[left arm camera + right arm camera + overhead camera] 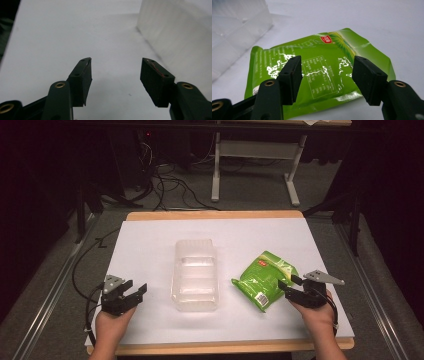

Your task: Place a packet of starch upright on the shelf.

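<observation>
A clear plastic container point(196, 274) lies in the middle of the white table sheet point(150, 240). Right of it lies a green snack bag point(264, 279), flat on the sheet. My right gripper point(290, 283) is open at the bag's right edge; in the right gripper view its jaws stand wide over the green bag point(322, 72), and the container point(234, 37) shows at upper left. My left gripper point(137, 290) is open and empty, left of the container. In the left gripper view the gripper point(116, 72) points over bare sheet, with the container wall point(175, 32) at right.
The table point(215, 214) has a wooden rim and stands on a grey floor. Cables point(170, 185) and a white desk frame point(255, 165) lie beyond the far edge. Metal rails point(50, 295) run along both sides.
</observation>
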### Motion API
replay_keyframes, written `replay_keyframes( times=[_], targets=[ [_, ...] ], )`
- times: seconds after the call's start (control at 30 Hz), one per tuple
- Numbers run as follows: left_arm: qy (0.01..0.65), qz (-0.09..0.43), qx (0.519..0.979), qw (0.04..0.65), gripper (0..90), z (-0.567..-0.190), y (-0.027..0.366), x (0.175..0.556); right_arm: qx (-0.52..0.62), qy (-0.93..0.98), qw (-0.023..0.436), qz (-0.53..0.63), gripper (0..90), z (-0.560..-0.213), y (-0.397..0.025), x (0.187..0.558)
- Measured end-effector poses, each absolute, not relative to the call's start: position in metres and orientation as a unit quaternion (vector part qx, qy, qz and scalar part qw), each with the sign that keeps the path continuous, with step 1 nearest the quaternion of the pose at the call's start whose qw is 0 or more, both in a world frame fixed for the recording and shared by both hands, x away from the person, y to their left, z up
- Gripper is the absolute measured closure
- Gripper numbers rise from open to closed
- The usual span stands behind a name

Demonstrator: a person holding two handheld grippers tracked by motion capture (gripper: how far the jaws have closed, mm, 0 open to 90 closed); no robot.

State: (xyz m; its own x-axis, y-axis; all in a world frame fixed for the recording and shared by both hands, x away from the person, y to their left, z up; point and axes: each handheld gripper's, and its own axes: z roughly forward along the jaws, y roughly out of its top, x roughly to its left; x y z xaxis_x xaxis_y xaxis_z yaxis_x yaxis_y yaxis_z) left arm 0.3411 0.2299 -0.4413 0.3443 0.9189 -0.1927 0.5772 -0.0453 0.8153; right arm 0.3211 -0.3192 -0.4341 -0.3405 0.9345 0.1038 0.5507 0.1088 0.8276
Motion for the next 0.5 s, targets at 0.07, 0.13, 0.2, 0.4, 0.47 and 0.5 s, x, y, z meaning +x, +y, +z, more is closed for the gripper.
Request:
replay_keyframes(
  times=[0.07, 0.13, 0.2, 0.4, 0.47, 0.5],
  targets=[
    [0.531, 0.211, 0.697, 0.434, 42.3, -0.439, 0.226, 0.340, 0.517, 0.717, 0.236, 0.403, 41.6, -0.436, -0.318, 0.319],
    [0.518, 0.219, 0.707, 0.428, 42.1, -0.438, 0.221, 0.340, 0.522, 0.715, 0.237, 0.401, 41.6, -0.436, -0.320, 0.318],
    [0.513, 0.223, 0.713, 0.422, 42.0, -0.438, 0.218, 0.339, 0.528, 0.709, 0.235, 0.405, 41.5, -0.436, -0.324, 0.317],
    [0.517, 0.224, 0.710, 0.422, 42.0, -0.439, 0.218, 0.340, 0.532, 0.706, 0.231, 0.406, 40.8, -0.438, -0.332, 0.318],
    [0.514, 0.224, 0.717, 0.414, 42.0, -0.442, 0.217, 0.341, 0.533, 0.704, 0.233, 0.408, 40.7, -0.437, -0.334, 0.319],
    [0.513, 0.225, 0.718, 0.413, 42.0, -0.442, 0.216, 0.341, 0.534, 0.702, 0.233, 0.409, 40.6, -0.437, -0.335, 0.319]
  ],
)
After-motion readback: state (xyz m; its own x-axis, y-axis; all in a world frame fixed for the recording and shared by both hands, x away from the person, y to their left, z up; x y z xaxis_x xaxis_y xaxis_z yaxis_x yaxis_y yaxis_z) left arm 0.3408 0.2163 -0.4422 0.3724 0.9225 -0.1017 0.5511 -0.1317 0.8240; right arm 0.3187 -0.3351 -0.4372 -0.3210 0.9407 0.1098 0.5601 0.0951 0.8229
